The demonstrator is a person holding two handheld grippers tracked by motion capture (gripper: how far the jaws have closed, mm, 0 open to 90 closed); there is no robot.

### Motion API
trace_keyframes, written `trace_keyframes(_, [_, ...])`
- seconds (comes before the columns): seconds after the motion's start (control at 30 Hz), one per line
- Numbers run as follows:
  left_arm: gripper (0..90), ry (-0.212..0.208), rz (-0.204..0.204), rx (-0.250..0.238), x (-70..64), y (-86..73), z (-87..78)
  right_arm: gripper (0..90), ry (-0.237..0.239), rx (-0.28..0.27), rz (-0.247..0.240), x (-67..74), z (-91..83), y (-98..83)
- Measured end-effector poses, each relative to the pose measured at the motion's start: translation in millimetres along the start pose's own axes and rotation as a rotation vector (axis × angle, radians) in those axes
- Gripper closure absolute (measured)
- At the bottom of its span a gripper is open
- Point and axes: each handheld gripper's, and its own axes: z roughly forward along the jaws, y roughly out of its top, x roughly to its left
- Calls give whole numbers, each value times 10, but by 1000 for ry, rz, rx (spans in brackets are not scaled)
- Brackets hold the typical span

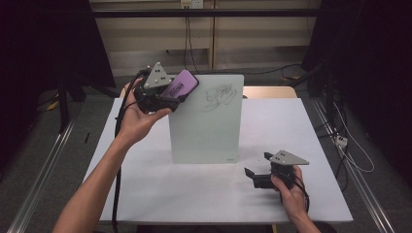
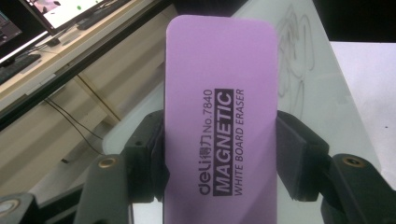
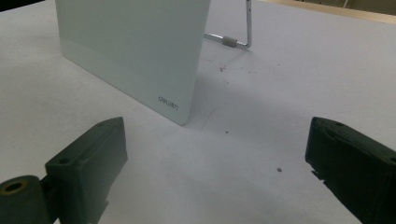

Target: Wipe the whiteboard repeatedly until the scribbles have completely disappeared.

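A small glass whiteboard (image 1: 206, 119) stands upright in the middle of the white table (image 1: 145, 189), with a dark scribble (image 1: 221, 96) near its top. My left gripper (image 1: 167, 94) is raised at the board's upper left corner, shut on a purple magnetic whiteboard eraser (image 1: 180, 83). In the left gripper view the eraser (image 2: 219, 121) sits between both black pads, with the scribble (image 2: 292, 42) beyond it. My right gripper (image 1: 256, 171) rests low on the table at the front right, open and holding nothing. The right gripper view shows the board's lower corner (image 3: 135, 51) ahead of the spread jaws.
A metal wire stand (image 3: 233, 39) props the board from behind. Small dark specks (image 3: 279, 170) lie on the table near the right gripper. Cables (image 1: 350, 145) trail on the floor at the right, and metal rails (image 1: 39, 179) run along both table sides.
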Motion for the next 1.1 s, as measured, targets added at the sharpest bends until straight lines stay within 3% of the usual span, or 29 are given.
trace_keyframes(0.57, [408,-26,13,12,-82,54,122,55,1,0,-1,4,2,1])
trace_keyframes(1.1, [407,-79,80,55,-390,69,370,55,1,-2,-4,1,-7,-1])
